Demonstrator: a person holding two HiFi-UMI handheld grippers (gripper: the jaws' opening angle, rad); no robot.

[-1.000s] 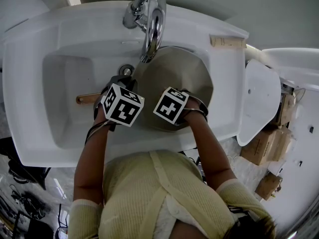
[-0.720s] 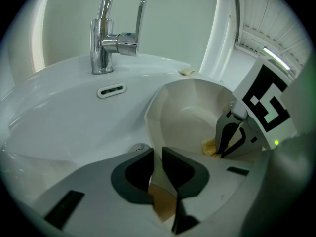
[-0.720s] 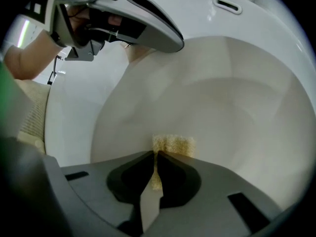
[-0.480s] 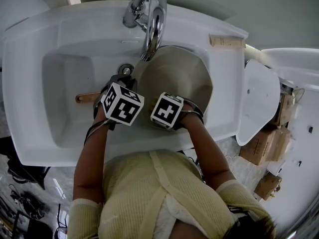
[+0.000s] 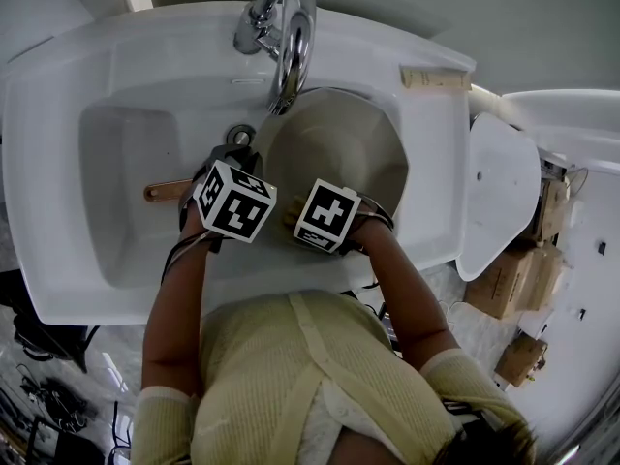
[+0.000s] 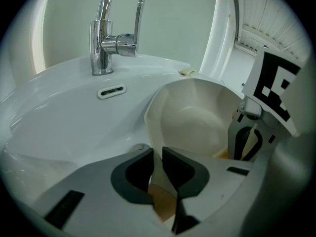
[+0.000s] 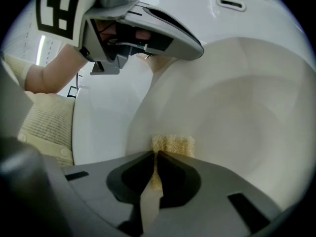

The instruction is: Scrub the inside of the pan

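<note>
A cream pan (image 5: 339, 148) lies tilted in the white sink (image 5: 116, 143), its wooden handle (image 5: 167, 190) pointing left. My left gripper (image 5: 232, 158) is shut on the pan's rim (image 6: 154, 157) where the handle joins. Inside the pan (image 7: 237, 117), my right gripper (image 7: 155, 157) is shut on a yellow sponge (image 7: 173, 144), pressed against the wall near the front rim. The head view shows the right gripper (image 5: 295, 223) at the pan's near edge, tips hidden under its marker cube. In the left gripper view, the right gripper (image 6: 245, 142) stands in the pan with the sponge (image 6: 222, 154) below it.
A chrome faucet (image 5: 286, 37) arches over the pan's far rim. The drain (image 5: 240, 136) lies just left of the pan. A small tan bar (image 5: 436, 78) rests on the sink's back right ledge. A toilet lid (image 5: 499, 192) and cardboard boxes (image 5: 509, 284) are at the right.
My right gripper has slid the sponge left and toward the pan's near rim. The left gripper and the pan have stayed put.
</note>
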